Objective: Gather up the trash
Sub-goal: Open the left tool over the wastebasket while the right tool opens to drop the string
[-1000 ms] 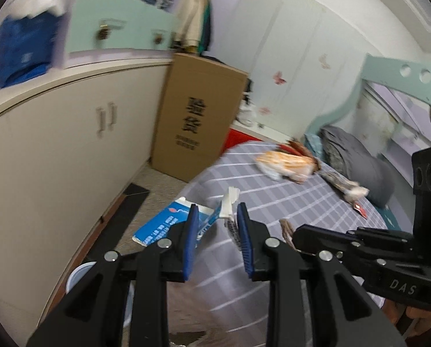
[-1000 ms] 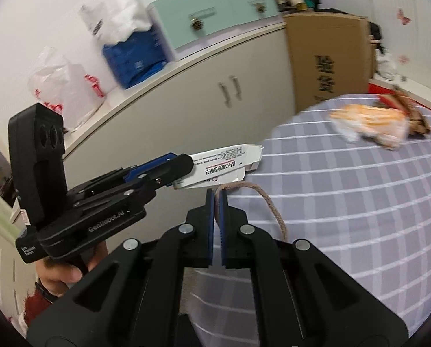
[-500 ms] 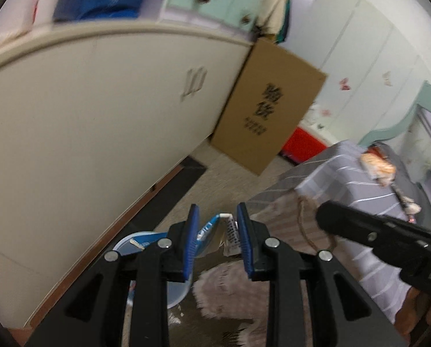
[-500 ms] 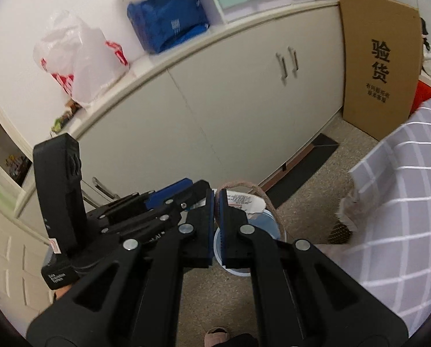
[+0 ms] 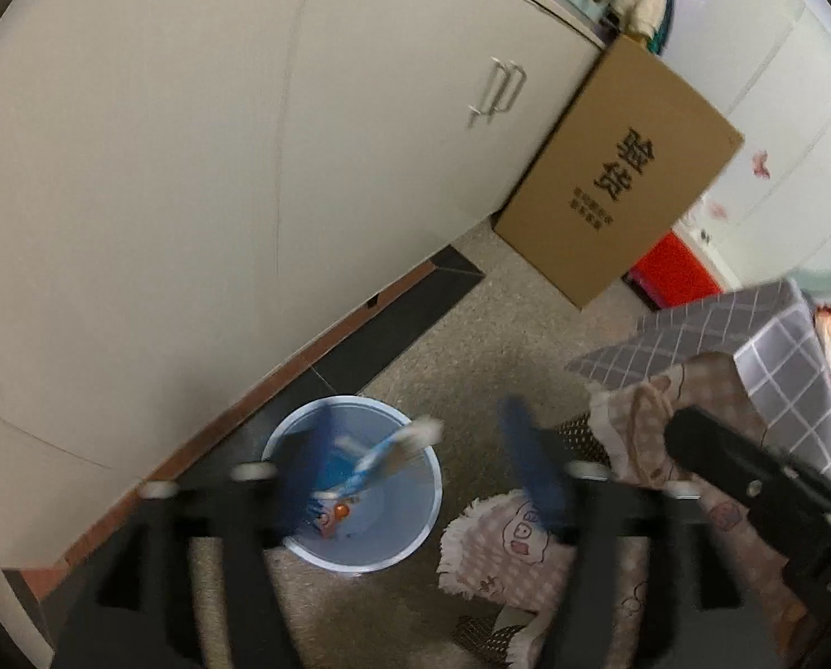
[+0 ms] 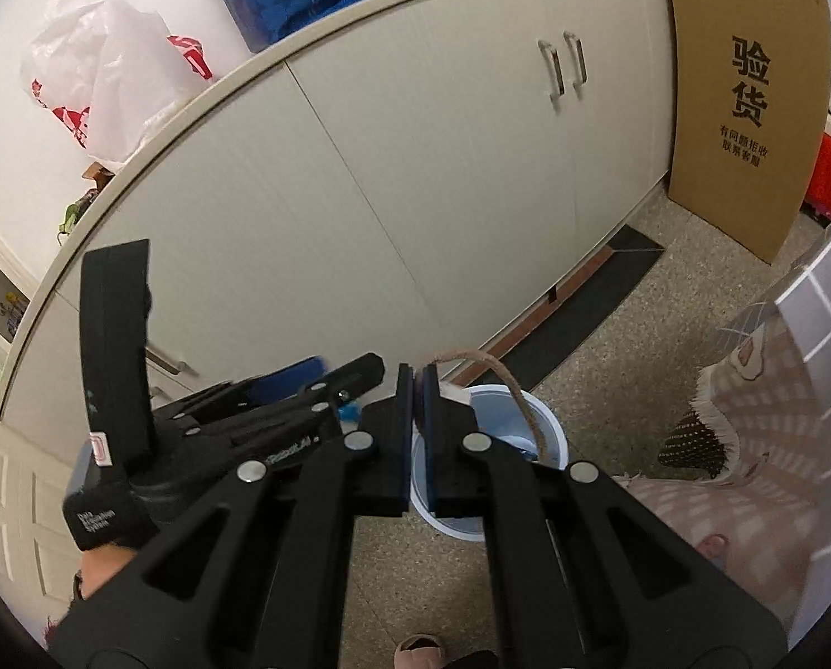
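Cupboards [image 6: 415,178] fill the wall ahead, with a flat cardboard box [image 6: 744,89] leaning at their far end and a checked bedcover [image 5: 749,334] on my right. Below me on the speckled floor stands the blue bin [image 5: 393,546], close to the cupboard base. My left gripper [image 5: 415,457] hangs right over it, jaws opening, and the blue and white carton [image 5: 382,457] sits loose between them, tipping into the bin mouth, no pad pressing on it. My right gripper [image 6: 418,390] is squeezed together on 1 brown string [image 6: 518,390], which loops out over the bin rim. To do this well, I would keep the left hand centred above the opening until the carton drops clear, then bring the right hand over the middle before letting go, since a light string could easily drape outside the rim.
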Demonstrator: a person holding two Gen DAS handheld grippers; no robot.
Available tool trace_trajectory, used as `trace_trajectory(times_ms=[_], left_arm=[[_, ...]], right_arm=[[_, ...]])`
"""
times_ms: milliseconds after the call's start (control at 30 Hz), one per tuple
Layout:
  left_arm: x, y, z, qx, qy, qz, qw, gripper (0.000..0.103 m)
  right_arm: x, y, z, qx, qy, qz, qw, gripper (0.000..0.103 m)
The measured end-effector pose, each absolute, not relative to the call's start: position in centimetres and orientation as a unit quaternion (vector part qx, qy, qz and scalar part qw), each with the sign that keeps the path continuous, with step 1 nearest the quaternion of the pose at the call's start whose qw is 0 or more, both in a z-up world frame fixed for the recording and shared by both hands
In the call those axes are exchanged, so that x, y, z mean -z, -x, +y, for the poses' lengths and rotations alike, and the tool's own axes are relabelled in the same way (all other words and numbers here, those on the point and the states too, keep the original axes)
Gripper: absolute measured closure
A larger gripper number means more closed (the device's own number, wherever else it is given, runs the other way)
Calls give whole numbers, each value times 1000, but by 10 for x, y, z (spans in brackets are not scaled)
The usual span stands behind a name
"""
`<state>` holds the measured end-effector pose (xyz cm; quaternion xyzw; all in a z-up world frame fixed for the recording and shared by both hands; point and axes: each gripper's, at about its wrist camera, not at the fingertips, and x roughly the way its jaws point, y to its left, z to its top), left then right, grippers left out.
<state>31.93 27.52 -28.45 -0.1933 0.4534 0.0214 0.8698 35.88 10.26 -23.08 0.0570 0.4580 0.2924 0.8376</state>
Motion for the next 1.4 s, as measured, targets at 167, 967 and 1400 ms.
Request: trace_trajectory(times_ms=[167,967,1400], left_arm=[[287,-315,276,-26,181,458,870,32],[312,-290,312,-47,237,472,848,32],[322,-290,314,-49,242,482,841,32]], right_arm=[[242,-362,105,-291,-65,468,832,99],[292,-379,133,-294,-111,515,798,99],[300,-381,133,-273,-108,517,804,54]])
